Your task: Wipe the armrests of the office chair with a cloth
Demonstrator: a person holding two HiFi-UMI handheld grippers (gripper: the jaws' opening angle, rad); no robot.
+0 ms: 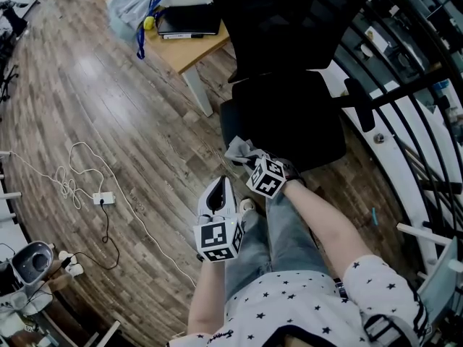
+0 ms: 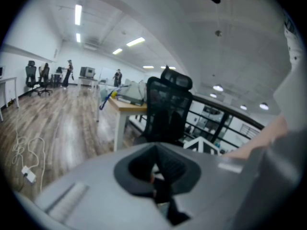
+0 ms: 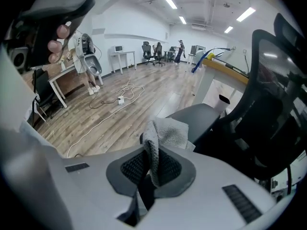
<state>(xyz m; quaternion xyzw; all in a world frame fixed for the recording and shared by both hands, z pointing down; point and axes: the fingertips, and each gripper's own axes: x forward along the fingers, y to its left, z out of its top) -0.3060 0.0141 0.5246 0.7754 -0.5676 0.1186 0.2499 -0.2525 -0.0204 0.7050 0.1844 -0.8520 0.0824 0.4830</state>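
Observation:
A black office chair (image 1: 289, 118) stands in front of me, with one armrest (image 1: 359, 104) showing on its right side. My right gripper (image 1: 251, 162) is at the seat's front left corner, shut on a grey cloth (image 1: 241, 152). In the right gripper view the cloth (image 3: 163, 135) is pinched between the jaws and bunches above them, with the chair seat (image 3: 197, 117) just beyond. My left gripper (image 1: 219, 188) hangs lower and to the left, over the floor, shut with nothing in it. The left gripper view shows the chair (image 2: 165, 110) farther off.
A wooden desk (image 1: 194, 49) with a dark laptop (image 1: 189, 20) and a grey bag (image 1: 132, 6) stands behind the chair on the left. A white cable and power strip (image 1: 103, 199) lie on the wood floor. A black railing (image 1: 409, 114) runs along the right.

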